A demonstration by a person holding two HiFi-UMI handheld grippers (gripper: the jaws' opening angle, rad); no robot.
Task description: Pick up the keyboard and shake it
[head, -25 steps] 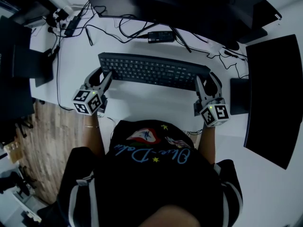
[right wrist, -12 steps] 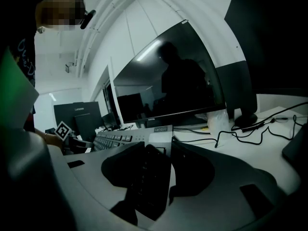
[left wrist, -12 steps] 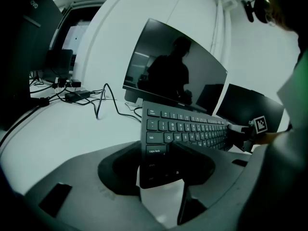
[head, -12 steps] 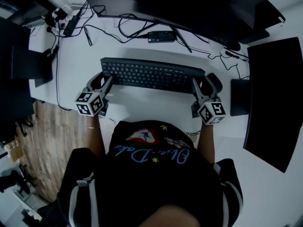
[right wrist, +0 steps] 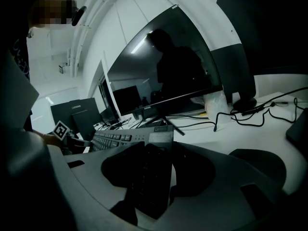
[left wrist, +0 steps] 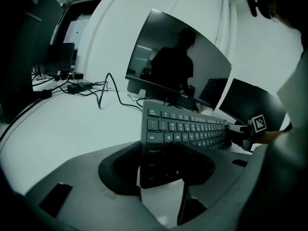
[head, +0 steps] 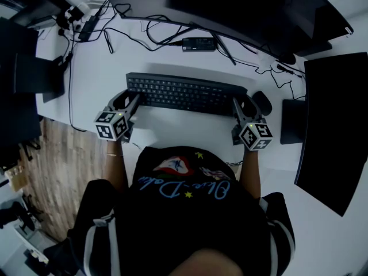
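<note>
The black keyboard (head: pixel 187 94) lies crosswise in the middle of the head view, on or just above the white desk (head: pixel 172 128); whether it touches the surface cannot be told. The left gripper (head: pixel 132 99) has hold of its left end and the right gripper (head: pixel 244 103) its right end, so the keyboard spans the gap between them. In the left gripper view the keyboard (left wrist: pixel 187 129) runs from the lower centre towards the right of the frame. Its near end, with the tab and caps lock keys, is pinched between the partly spread jaws of the left gripper (left wrist: pixel 161 165). In the right gripper view the other end of the keyboard (right wrist: pixel 130 137) sits the same way between the jaws of the right gripper (right wrist: pixel 154 172), with the key rows receding to the left. Each gripper's marker cube (head: pixel 112 124) (head: pixel 255 135) sits below the keyboard in the head view, close to the person's black shirt (head: pixel 184 211). A dark mouse (head: pixel 263 102) lies just beside the keyboard's right end. Above the keyboard, a small black box (head: pixel 199 43) sits among loose cables (head: pixel 155 36), and beyond them a large curved monitor (head: pixel 230 4) fills the upper frame. A flat black panel (head: pixel 333 125) covers the right edge, and wooden floor (head: pixel 52 177) shows at lower left.
</note>
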